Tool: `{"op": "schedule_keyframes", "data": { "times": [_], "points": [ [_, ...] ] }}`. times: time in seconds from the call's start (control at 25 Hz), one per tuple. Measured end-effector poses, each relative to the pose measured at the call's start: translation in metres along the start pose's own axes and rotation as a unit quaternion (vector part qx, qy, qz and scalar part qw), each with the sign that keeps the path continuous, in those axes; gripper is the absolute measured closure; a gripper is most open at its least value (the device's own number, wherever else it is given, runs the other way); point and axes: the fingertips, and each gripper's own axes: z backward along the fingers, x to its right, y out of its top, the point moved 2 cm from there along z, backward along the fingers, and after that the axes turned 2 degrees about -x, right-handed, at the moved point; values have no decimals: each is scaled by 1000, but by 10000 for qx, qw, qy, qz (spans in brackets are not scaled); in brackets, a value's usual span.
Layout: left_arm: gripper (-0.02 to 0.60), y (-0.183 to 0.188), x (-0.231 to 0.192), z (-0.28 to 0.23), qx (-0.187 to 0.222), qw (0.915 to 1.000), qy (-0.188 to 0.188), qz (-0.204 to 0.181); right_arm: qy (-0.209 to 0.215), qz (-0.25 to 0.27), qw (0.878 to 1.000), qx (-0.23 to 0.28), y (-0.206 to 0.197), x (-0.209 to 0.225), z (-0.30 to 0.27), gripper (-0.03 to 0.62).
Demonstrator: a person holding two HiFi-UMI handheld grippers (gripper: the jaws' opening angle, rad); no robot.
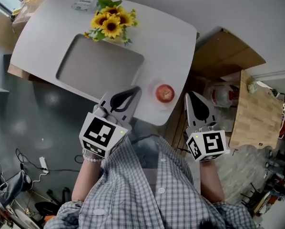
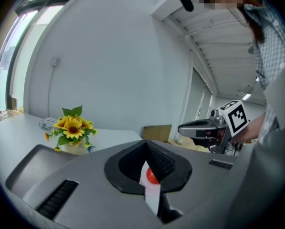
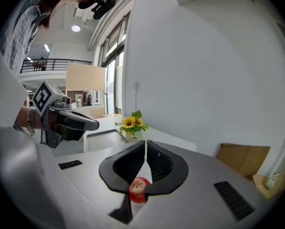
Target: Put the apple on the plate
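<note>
A red apple [image 1: 165, 93] sits on a small white plate [image 1: 154, 100] near the front right corner of the white table [image 1: 47, 32]. Neither gripper touches it. My left gripper [image 1: 137, 89] hangs just left of the plate, jaws shut and empty. My right gripper [image 1: 189, 95] is just right of the table corner, also shut and empty. In the left gripper view the apple [image 2: 152, 176] shows as a red patch through the slit behind the closed gripper tips [image 2: 144, 144]. In the right gripper view the apple [image 3: 138, 189] lies beyond the closed gripper tips [image 3: 146, 144].
A vase of sunflowers [image 1: 111, 23] stands at the table's back, behind a large grey tray [image 1: 99, 66]. A small packet [image 1: 83, 4] lies at the far edge. A cardboard box [image 1: 226, 54] and a wooden board [image 1: 254, 111] are on the floor to the right.
</note>
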Motion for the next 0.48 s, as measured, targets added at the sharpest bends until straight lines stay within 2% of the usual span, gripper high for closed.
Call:
{"op": "schedule_keyframes", "data": {
  "times": [0.28,0.48],
  "points": [
    [572,-32,-10,-48,-726,9970,100,257,50,-254,9991,-336,-27,26,-27,566],
    [572,-65,-18,-77,-1386,9893,82,456,118,-281,9960,-837,-62,38,-43,566]
  ]
}}
